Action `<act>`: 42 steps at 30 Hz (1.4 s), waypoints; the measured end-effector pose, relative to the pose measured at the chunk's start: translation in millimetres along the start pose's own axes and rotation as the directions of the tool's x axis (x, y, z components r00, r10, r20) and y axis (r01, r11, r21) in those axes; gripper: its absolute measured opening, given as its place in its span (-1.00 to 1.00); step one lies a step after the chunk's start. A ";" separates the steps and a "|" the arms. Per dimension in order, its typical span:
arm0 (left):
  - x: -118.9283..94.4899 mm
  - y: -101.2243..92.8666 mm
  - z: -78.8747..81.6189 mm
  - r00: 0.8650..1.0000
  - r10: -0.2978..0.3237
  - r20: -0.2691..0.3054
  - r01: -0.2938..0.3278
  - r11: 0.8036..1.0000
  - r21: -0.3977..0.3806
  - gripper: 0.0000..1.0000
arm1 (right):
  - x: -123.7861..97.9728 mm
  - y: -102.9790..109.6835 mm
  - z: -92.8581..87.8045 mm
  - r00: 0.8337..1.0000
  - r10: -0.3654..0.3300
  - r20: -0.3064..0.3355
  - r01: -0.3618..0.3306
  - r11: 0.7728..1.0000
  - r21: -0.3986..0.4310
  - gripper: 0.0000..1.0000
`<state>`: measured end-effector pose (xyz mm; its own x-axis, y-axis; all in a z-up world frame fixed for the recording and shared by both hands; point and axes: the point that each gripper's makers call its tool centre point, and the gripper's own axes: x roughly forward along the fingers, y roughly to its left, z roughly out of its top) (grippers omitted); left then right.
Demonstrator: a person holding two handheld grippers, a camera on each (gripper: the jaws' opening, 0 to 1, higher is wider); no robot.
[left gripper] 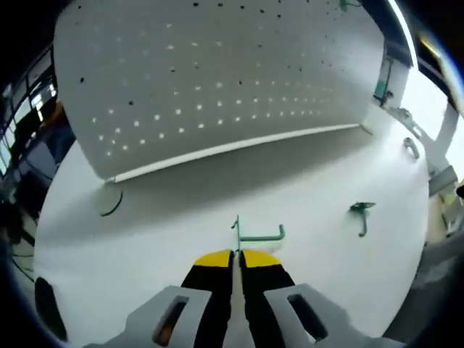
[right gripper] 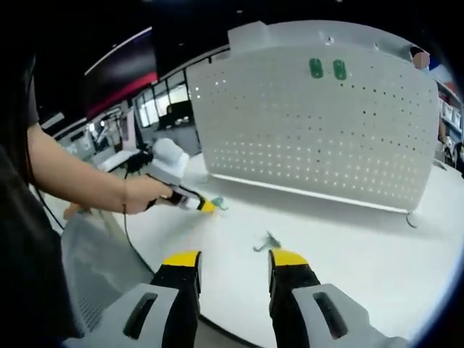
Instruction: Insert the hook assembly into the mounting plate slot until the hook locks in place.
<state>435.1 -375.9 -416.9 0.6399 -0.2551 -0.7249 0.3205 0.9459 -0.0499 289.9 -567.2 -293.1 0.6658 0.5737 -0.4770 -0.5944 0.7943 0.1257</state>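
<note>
Green hook (left gripper: 259,234) sits pinched in the closed left claw (left gripper: 238,255) above the white tabletop (left gripper: 181,239), right claw (right gripper: 233,262) wide and empty, so carrying it up to the pegboard (left gripper: 217,65) slots seems next.

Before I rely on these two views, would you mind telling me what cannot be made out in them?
- Hook in the shut left tool: its gripped end is hidden between the jaws, left gripper view.
- Same hook, right gripper view: too small to read its shape.
- Second hook on the table: small and blurred, orientation unclear.
- Pegboard: top cut off by the frame edge, left gripper view.
- Two green pieces high on the pegboard: too small to identify.
</note>
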 end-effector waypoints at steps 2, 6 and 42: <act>-2.8 0.7 2.9 1.000 0.006 0.013 -0.006 1.000 0.002 -0.93 | 0.2 1.6 0.0 1.000 0.006 -0.001 -0.006 1.000 -0.004 -0.28; -4.2 -2.0 4.1 1.000 -0.003 0.022 0.003 1.000 0.008 -0.94 | -0.7 1.6 0.5 1.000 0.008 0.001 -0.008 1.000 -0.003 -0.28; -43.8 -64.3 42.8 0.960 -0.242 0.139 0.244 0.970 0.000 -0.94 | -1.4 13.5 -1.5 0.999 0.035 -0.004 -0.034 0.996 0.082 0.02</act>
<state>416.3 -434.1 -352.5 0.6341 -0.5013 -0.5887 0.4666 0.8552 -0.2256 280.2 -557.6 -292.0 0.6428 0.6001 -0.4761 -0.5779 0.7879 0.2129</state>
